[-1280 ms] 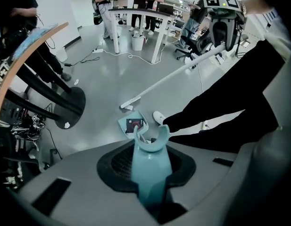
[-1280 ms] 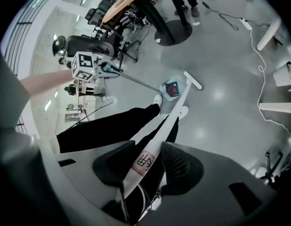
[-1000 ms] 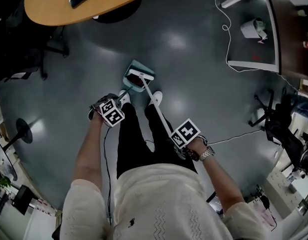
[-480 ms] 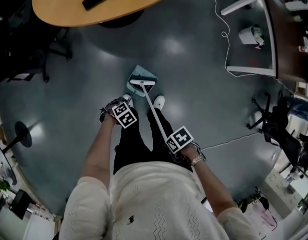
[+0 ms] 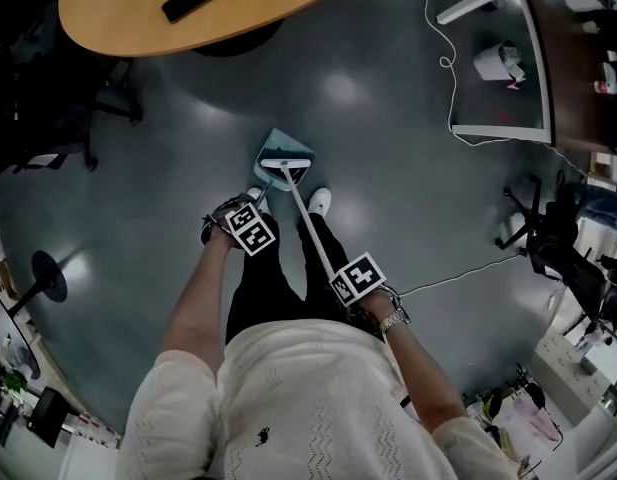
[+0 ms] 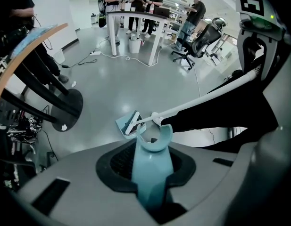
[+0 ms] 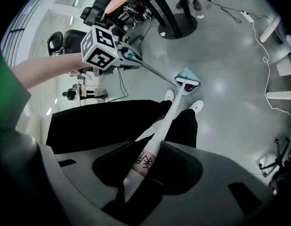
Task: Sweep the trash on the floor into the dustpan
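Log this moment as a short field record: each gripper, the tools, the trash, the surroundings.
left gripper: shut on the long handle of the pale teal plastic dustpan
right gripper: shut on the white long-handled broom
broom head: down at the dustpan's mouth, just ahead of the person's white shoes
trash: none can be made out
floor: glossy grey
beyond the dustpan: round wooden table
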{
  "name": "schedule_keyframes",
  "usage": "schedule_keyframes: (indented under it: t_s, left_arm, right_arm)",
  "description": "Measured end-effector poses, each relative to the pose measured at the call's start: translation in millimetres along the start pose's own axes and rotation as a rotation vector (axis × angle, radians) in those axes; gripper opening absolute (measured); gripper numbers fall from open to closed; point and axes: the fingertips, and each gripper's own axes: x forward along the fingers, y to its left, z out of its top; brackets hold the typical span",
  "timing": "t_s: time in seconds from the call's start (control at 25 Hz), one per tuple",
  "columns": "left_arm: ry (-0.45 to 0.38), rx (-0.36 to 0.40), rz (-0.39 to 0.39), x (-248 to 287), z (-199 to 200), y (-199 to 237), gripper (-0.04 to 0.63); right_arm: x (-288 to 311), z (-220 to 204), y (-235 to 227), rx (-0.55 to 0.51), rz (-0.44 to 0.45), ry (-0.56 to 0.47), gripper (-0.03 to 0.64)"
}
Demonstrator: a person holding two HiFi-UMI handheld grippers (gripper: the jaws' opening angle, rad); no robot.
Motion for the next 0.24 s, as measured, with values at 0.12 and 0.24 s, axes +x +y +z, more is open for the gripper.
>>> schedule_keyframes:
  t_s: [0.12, 0.24]
  left_arm:
    - [-0.003, 0.000, 0.001, -0.4, 1.2, 3.2, 0.092]
    - [-0.009, 0.003, 0.005, -1.5, 1.8, 7.1, 0.092]
  right_arm:
    - [0.3, 2.0, 0.9, 0.003, 0.001, -0.004, 0.166]
    - [0.1, 4.4, 2.2, 0.005, 0.001, -0.008, 0.166]
